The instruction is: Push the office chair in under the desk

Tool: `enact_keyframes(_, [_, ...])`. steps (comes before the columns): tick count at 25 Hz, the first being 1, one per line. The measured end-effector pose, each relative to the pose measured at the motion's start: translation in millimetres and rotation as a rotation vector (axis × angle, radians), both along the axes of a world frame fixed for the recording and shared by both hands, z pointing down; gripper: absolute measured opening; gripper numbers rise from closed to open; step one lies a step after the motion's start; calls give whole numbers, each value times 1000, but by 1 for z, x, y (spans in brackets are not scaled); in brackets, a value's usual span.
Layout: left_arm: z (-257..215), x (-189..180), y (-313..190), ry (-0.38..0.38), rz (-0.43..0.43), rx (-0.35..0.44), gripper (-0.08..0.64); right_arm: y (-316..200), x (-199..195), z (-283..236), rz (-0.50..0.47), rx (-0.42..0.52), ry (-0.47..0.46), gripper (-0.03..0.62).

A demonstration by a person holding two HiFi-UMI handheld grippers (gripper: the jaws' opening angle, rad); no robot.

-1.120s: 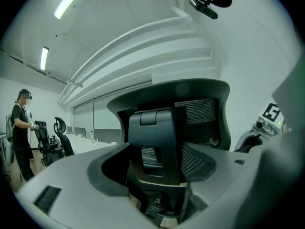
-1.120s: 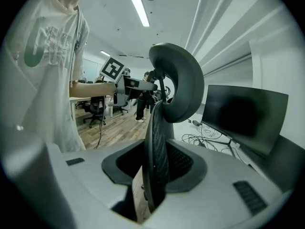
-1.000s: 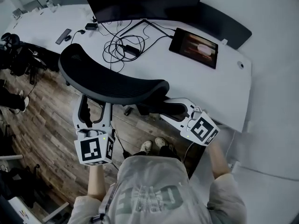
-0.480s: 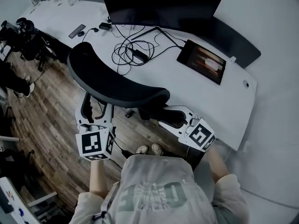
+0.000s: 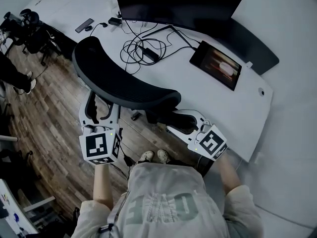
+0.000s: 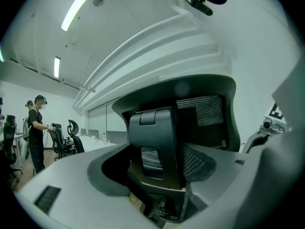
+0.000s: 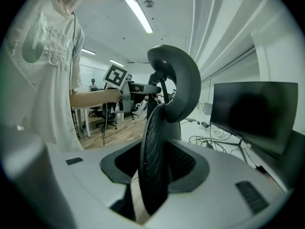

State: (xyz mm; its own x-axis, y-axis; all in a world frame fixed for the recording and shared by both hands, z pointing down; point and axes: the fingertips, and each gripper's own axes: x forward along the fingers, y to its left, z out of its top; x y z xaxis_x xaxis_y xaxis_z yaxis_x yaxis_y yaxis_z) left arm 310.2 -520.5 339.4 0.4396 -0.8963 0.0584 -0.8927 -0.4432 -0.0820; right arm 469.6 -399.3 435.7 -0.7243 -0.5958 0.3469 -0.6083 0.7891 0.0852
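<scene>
Head view looked steeply down on the office chair [image 5: 124, 86]. The dark curved top of its backrest lay across the front edge of the white desk [image 5: 208, 90], the back turned toward the person [image 5: 163, 197] and the seat hidden beneath it. The person stood just behind, shoes [image 5: 152, 156] on the wooden floor [image 5: 44, 118], with one gripper at each side of the backrest.

The left gripper [image 5: 101, 110] reached in at the left side, below the backrest's rim. In the left gripper view its jaws stood on either side of the chair's dark rear support. The support filled the gap between the pads, so the claw read as clamped on the chair.

The right gripper [image 5: 174, 122] sat at the backrest's right end, near the desk edge. In the right gripper view the thin mesh edge of the backrest rose upright between its jaws, and a sliver of floor showed between that edge and one pad. Those jaws had just been opening and stood apart, the pads not pressing on the edge.

On the desk a large dark monitor [image 5: 178, 4] stood toward the back, and a tablet [image 5: 218, 64] with a lit screen lay to its right. A tangle of black cables [image 5: 141, 48] lay just beyond the chair's top. Far off in the left gripper view another person [image 6: 37, 128] stood beside other chairs [image 6: 71, 135] — too small to tell more.
</scene>
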Motion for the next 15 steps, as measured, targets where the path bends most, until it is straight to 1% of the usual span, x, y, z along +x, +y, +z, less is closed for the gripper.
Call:
enact_keyframes(3, [0, 0, -1, 2, 2, -9, 308, 0, 0, 0, -8, -2, 3, 161])
enact_keyframes(5, [0, 0, 0, 16, 14, -23, 308, 0, 0, -3, -18, -3, 26, 162])
enact_keyframes(6, [-2, -1, 2, 33, 22, -27, 308, 0, 0, -5, -16, 6, 42, 172])
enact_keyframes(8, [-11, -7, 12, 69, 26, -10, 308, 0, 1, -13, -4, 46, 61, 215])
enact_keyframes(9, [-18, -11, 19, 76, 21, 9, 308, 1, 1, -21, 3, 69, 43, 228])
enact_keyframes(10, [-26, -14, 27, 75, 17, 29, 308, 1, 1, -31, 11, 91, 4, 232])
enact_keyframes(13, [-49, -13, 45, 72, 8, 96, 304, -2, 12, -75, 73, 163, -152, 232])
enact_keyframes(15, [-60, -6, 51, 78, 9, 127, 304, -2, 25, -110, 119, 238, -235, 230])
